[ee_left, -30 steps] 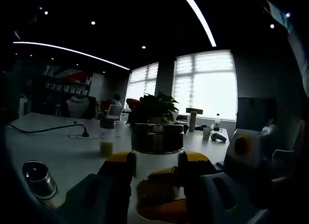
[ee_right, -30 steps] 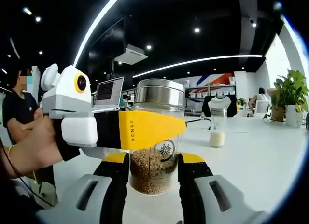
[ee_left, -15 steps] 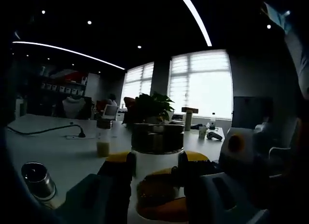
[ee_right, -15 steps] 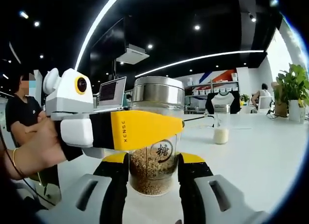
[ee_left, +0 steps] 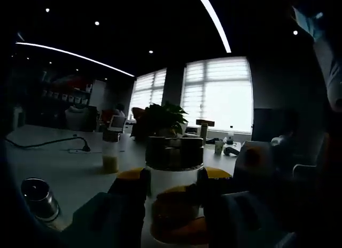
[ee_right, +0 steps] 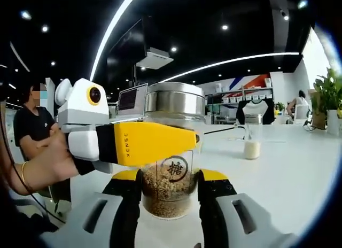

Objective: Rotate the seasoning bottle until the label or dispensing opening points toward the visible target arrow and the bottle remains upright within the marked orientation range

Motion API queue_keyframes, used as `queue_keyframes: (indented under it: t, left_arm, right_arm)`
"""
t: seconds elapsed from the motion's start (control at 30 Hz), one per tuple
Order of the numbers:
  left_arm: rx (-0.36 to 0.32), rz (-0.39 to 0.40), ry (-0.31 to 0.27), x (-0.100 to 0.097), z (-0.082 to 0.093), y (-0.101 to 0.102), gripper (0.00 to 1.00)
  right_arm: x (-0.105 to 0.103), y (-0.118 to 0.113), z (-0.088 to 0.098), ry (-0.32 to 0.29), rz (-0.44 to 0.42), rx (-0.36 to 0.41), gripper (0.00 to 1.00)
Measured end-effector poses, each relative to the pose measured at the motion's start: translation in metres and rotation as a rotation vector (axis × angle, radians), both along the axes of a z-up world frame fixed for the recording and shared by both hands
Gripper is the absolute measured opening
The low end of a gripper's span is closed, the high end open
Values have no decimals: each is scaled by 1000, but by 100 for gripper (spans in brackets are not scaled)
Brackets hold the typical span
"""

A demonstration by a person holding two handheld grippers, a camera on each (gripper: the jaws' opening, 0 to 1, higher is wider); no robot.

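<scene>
Seasoning bottle upright btwn right claw jaws, clamped; left claw clamped on it higher up. White surface open to right.

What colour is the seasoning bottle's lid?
Shiny silver metal, on the seasoning bottle's lid; clearest in the right gripper view.

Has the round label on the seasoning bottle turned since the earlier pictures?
Yes. In the right gripper view the round label on the seasoning bottle has shifted leftward across the glass, from beside the right jaw toward the middle between the jaws.
</scene>
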State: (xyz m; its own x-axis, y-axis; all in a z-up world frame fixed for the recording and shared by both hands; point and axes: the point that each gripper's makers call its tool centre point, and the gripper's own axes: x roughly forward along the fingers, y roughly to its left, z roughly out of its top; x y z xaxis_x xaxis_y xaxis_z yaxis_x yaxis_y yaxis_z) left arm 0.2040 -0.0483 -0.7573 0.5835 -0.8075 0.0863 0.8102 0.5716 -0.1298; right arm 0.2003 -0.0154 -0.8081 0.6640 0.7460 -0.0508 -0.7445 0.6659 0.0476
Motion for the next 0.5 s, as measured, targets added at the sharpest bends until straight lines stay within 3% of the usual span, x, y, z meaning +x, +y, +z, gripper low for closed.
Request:
queue_keyframes:
  t: [0.5]
  left_arm:
    - [28, -57, -24, -12, 3, -1, 42]
  right_arm:
    - [-9, 8, 0, -3, 110, -26, 41]
